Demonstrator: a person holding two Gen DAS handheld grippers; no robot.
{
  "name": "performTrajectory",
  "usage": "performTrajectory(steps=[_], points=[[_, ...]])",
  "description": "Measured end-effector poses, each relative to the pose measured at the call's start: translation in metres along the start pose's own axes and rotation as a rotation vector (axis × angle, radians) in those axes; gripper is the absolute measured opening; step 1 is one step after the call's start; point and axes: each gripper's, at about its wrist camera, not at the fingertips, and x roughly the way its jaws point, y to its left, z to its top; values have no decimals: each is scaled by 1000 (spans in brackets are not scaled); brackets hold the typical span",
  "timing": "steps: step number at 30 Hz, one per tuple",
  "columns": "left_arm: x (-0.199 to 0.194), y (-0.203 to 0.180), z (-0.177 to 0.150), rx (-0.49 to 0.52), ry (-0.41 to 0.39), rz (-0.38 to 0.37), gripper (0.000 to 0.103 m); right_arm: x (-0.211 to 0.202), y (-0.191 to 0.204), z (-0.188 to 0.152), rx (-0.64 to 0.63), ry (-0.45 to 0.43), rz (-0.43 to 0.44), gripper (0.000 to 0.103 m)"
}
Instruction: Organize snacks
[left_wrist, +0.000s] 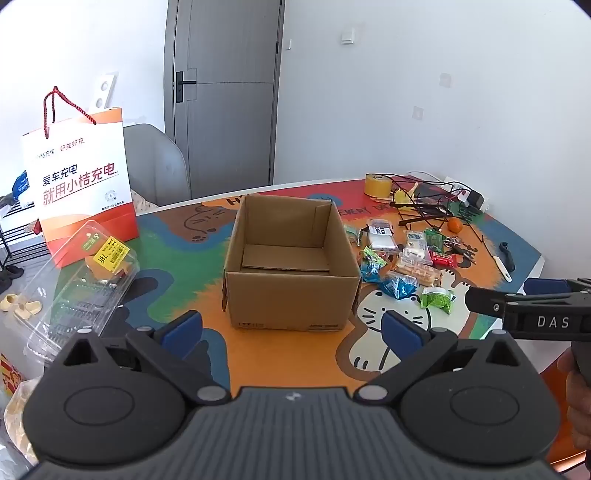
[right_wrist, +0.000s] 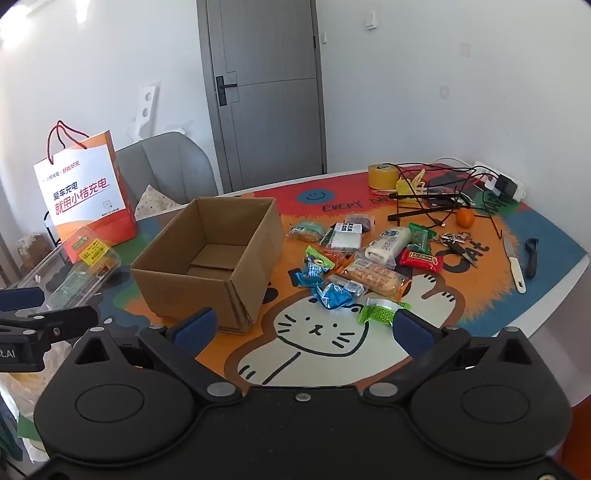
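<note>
An open cardboard box (left_wrist: 291, 258) (right_wrist: 207, 258) stands on the colourful cat-print table mat, holding only a loose cardboard flap. To its right lies a heap of wrapped snacks (left_wrist: 402, 262) (right_wrist: 362, 258): blue, green, red and clear packets. A green packet (right_wrist: 380, 312) lies nearest, just beyond the right gripper's right finger. My left gripper (left_wrist: 291, 326) hovers open in front of the box with nothing between its fingers. My right gripper (right_wrist: 304, 328) is open too, over the white cat drawing, nothing held. Each gripper shows at the edge of the other's view.
An orange-and-white paper bag (left_wrist: 81, 184) and a clear plastic clamshell (left_wrist: 81, 284) stand left of the box. Far right lie a tape roll (right_wrist: 382, 175), tangled cables (right_wrist: 443, 192), a tangerine (right_wrist: 464, 218), keys (right_wrist: 456, 243) and a knife (right_wrist: 515, 264). A chair and door are behind.
</note>
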Motion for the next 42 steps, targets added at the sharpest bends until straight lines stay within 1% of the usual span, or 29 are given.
performTrajectory(steps=[3,4,6,10,12,20,42], points=[[0,-1,-1,3,4,-8,102,3,1,0,15,5,-8,103],[0,1,-2,1,3,-16,102,-2,-3,-1,27,-24,10,103],[2,-2,-3,11,7,-5,102,-1,-3,3,47,-5,9,103],[8,1,-1,2,20,-11,102,3,-8,1,58,-6,5,103],[7,2,-2,-2,18,-14,102,4,-8,-3,55,-4,12,103],[9,1,-3,-9,23,-12,102,3,-7,-2,53,-5,21,103],[10,1,-3,-8,29,-16,102,2,-7,-2,50,-7,19,103]])
